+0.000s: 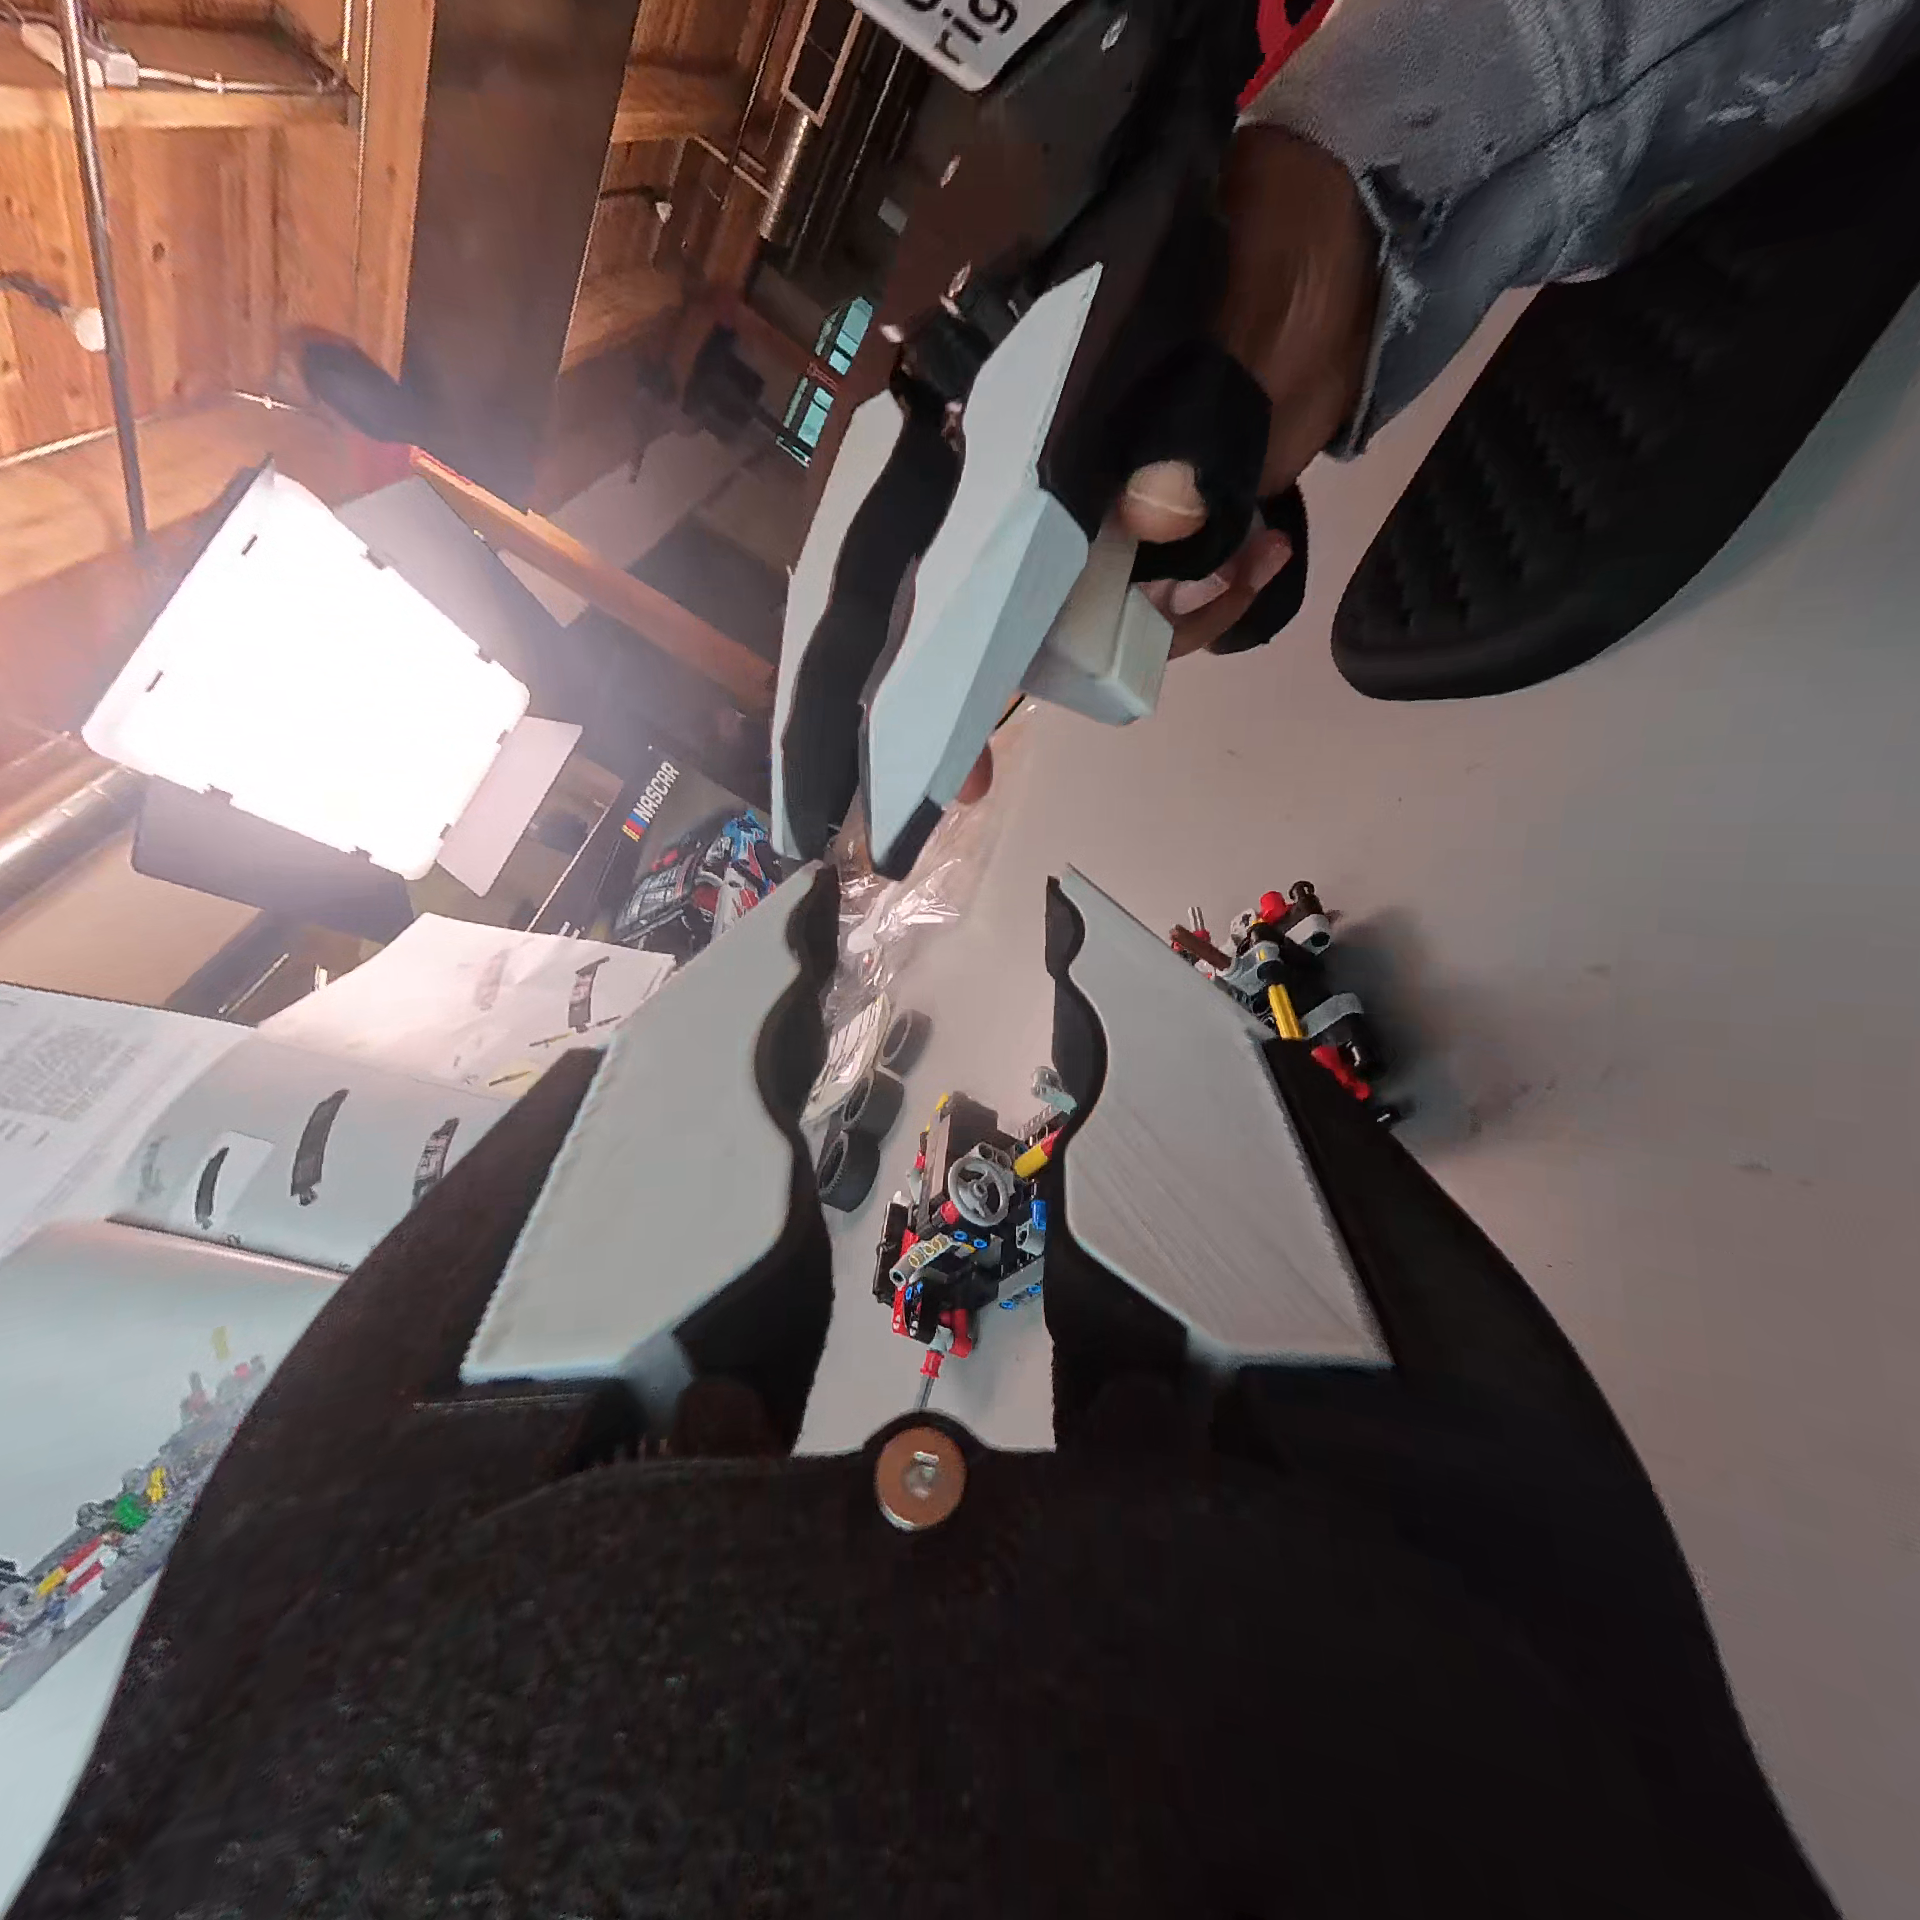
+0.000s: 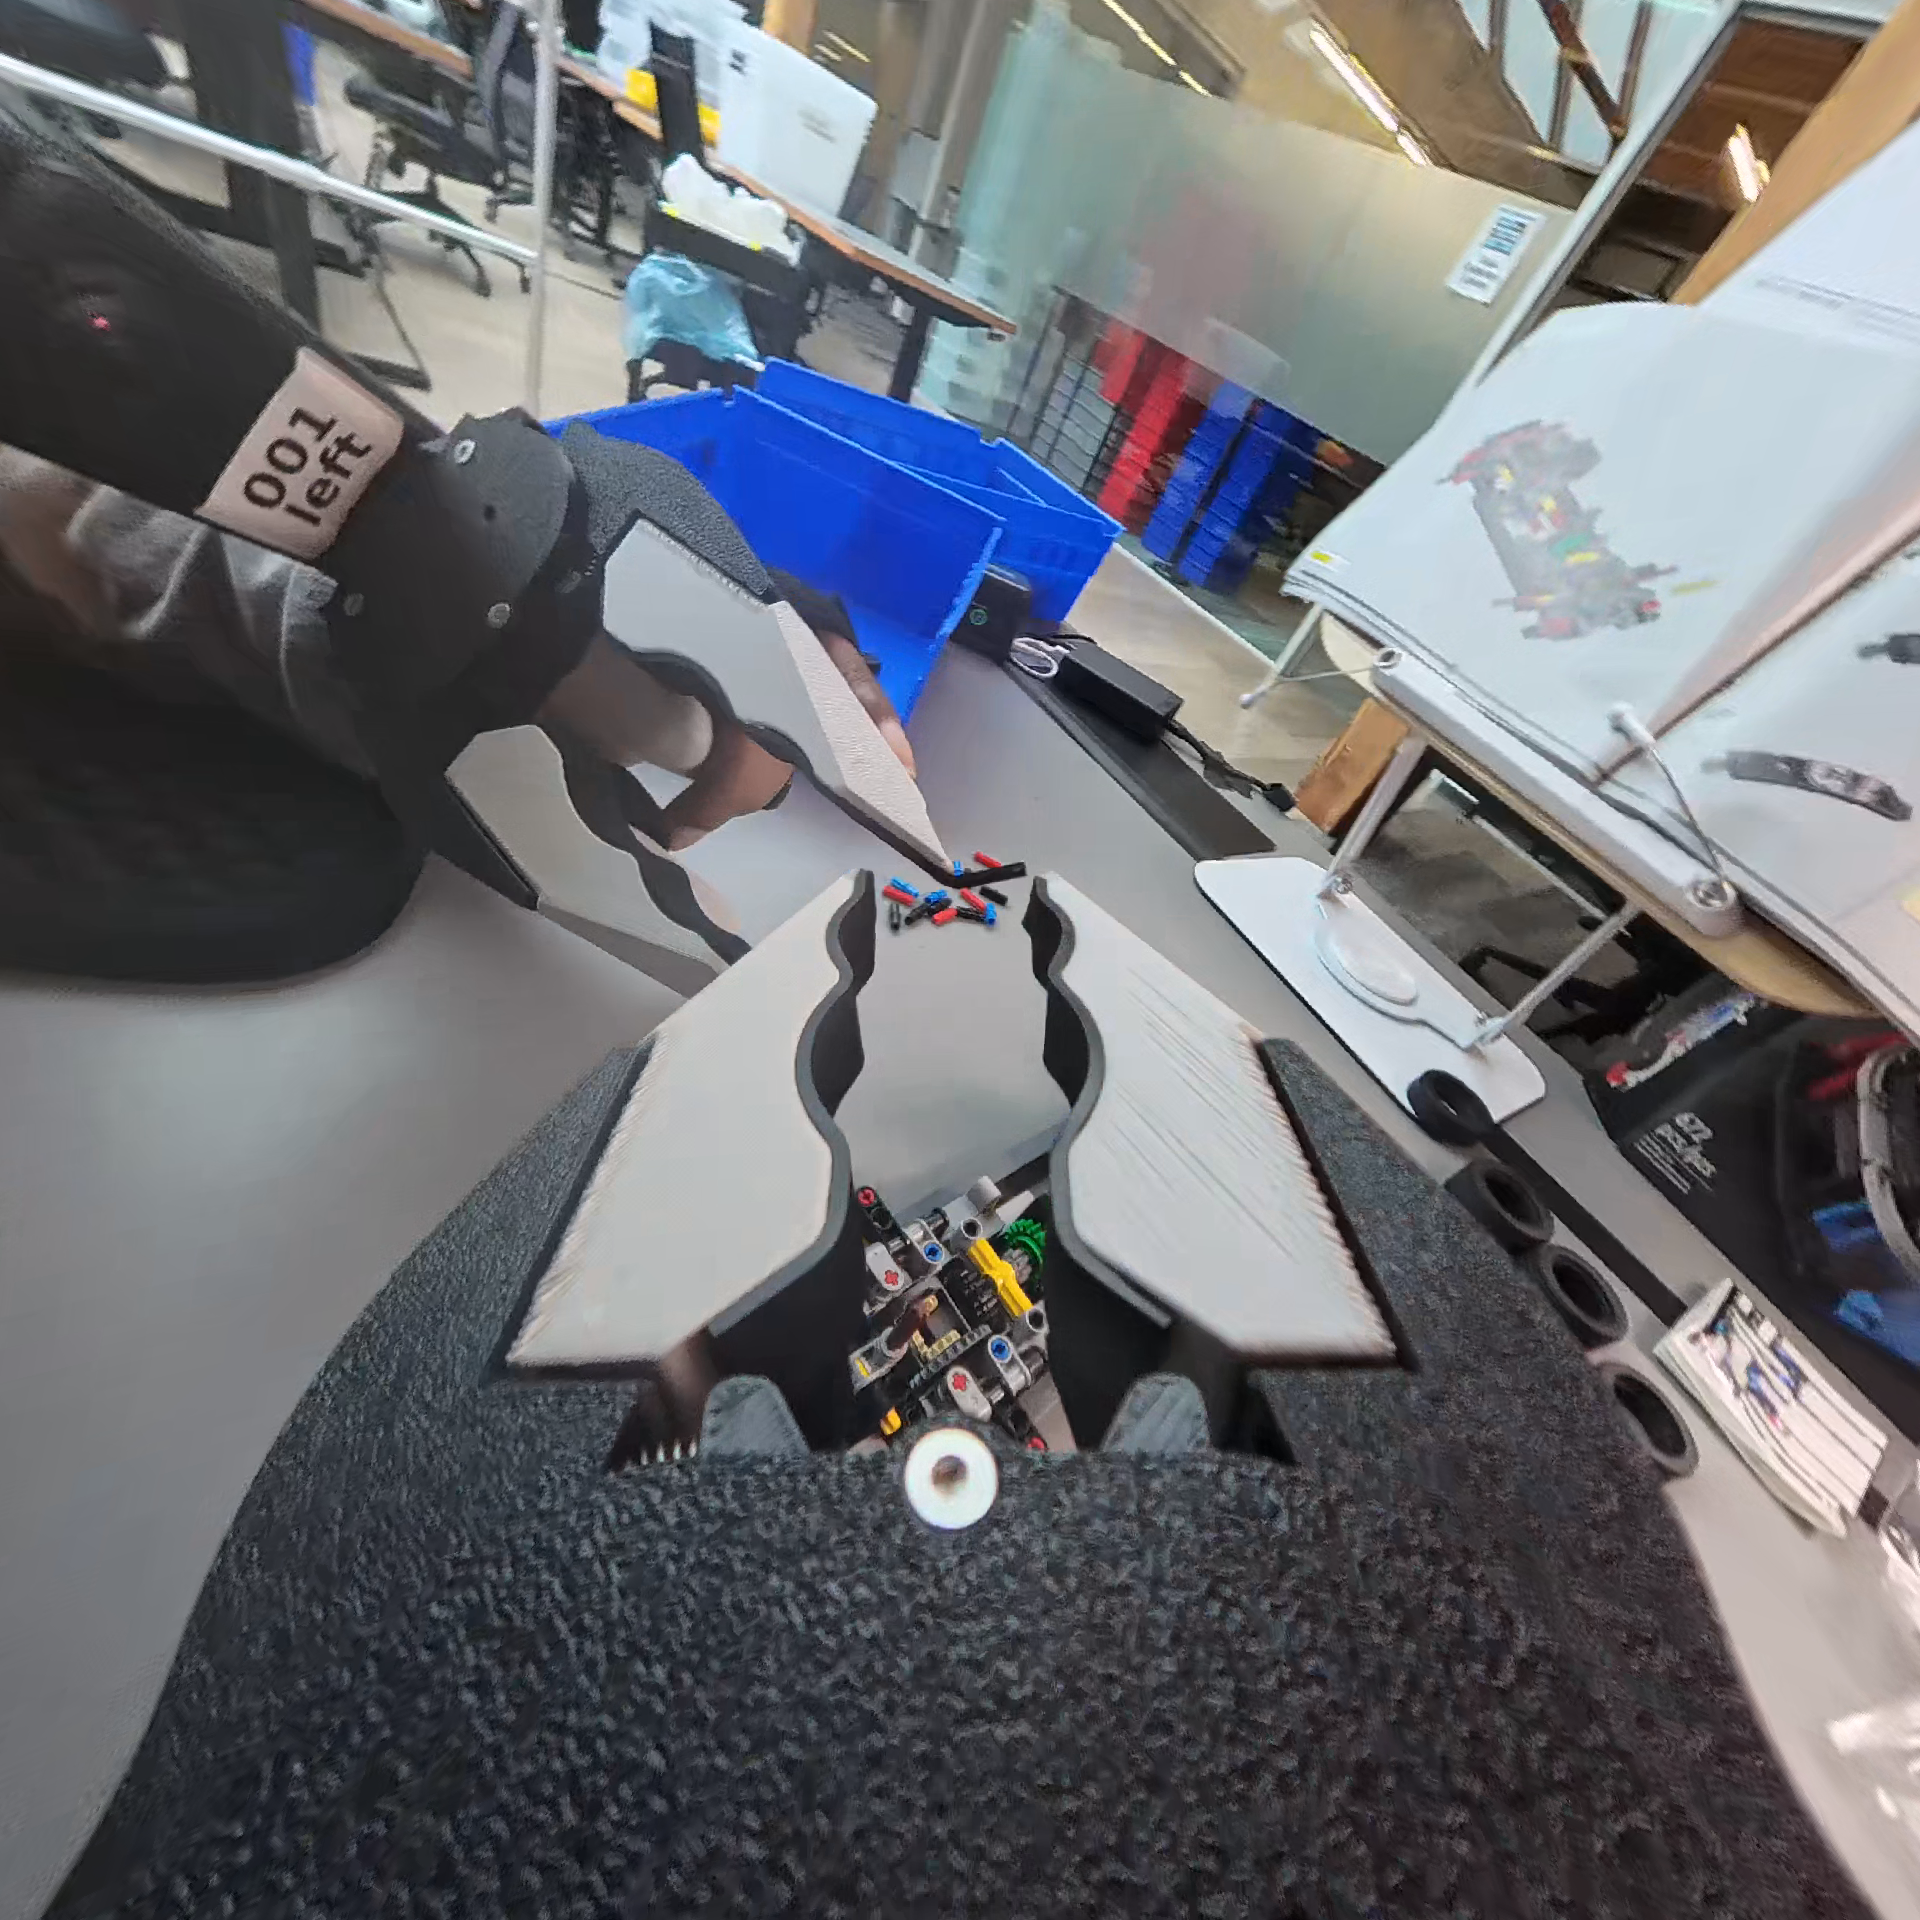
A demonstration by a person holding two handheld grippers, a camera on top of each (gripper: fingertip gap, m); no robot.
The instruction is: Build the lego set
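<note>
My left gripper is open and empty, held above a small black, grey and red lego sub-assembly on the grey table. A second sub-assembly lies just right of its right finger. My right gripper is open and empty; a sub-assembly shows low between its fingers, apart from them. A pile of small red, blue and black pins lies just beyond its tips. The left gripper's fingers reach in from the left toward that pile. The right gripper meets my left fingertip.
Black tyres line the table's right side, next to a sticker sheet. An open instruction booklet rests on a wire stand. A blue bin stands at the back. Wheels, a clear bag and a parts tray also show.
</note>
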